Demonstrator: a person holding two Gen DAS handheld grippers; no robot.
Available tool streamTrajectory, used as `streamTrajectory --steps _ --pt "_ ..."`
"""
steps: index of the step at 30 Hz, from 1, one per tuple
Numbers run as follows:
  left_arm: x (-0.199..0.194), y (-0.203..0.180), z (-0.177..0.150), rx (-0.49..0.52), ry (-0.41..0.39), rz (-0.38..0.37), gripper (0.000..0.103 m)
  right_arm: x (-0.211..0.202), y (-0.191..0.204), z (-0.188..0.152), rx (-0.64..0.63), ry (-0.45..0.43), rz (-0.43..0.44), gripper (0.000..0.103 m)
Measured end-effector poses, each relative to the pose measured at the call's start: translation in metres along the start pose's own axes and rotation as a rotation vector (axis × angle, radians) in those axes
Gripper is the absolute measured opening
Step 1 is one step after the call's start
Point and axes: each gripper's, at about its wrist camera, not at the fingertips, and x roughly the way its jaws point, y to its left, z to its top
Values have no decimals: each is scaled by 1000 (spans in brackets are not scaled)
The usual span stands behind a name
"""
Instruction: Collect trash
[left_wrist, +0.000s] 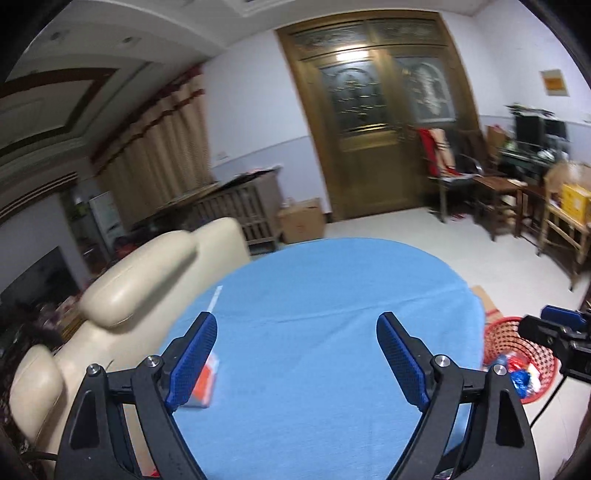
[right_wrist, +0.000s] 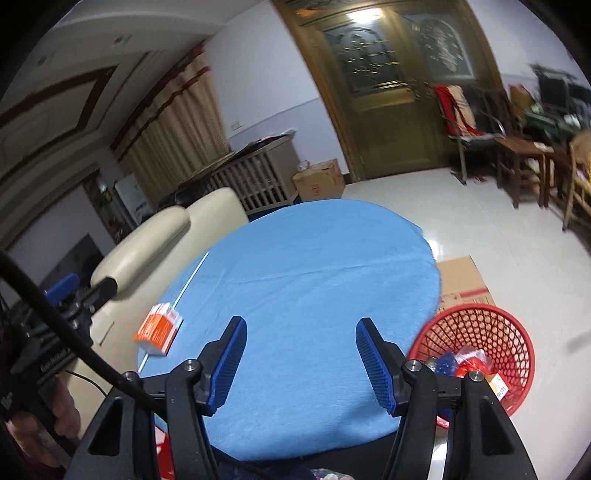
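Above the round blue-clothed table (right_wrist: 314, 266), the left gripper (left_wrist: 295, 354) and right gripper (right_wrist: 297, 362) hang apart and empty, while the orange-and-white carton (right_wrist: 157, 328) near the sofa-side edge could be nudged off before reaching the red mesh basket (right_wrist: 491, 332).

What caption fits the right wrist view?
Open right gripper above a blue-covered table, an orange-and-white box at its edge, a red basket with trash on the floor.
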Motion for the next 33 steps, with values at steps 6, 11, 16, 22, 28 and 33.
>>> streamTrajectory --steps 6,11,16,22,28,33 --pt "-11 40 -14 -77 -28 85 98 0 55 -4 -93 11 32 65" --pt "-21 68 -22 -127 -23 107 98 3 90 -9 -125 5 34 65" --pt "-28 90 -30 -165 -14 124 98 7 121 -16 -156 -9 14 65" --pt "-34 104 -42 -178 -4 149 98 7 143 -17 -172 -21 12 65" --pt "-42 109 -47 -188 -13 158 98 1 157 -23 -217 -51 1 65" --pt "-47 108 -47 -187 -23 158 98 -1 161 -26 -243 -70 -13 65"
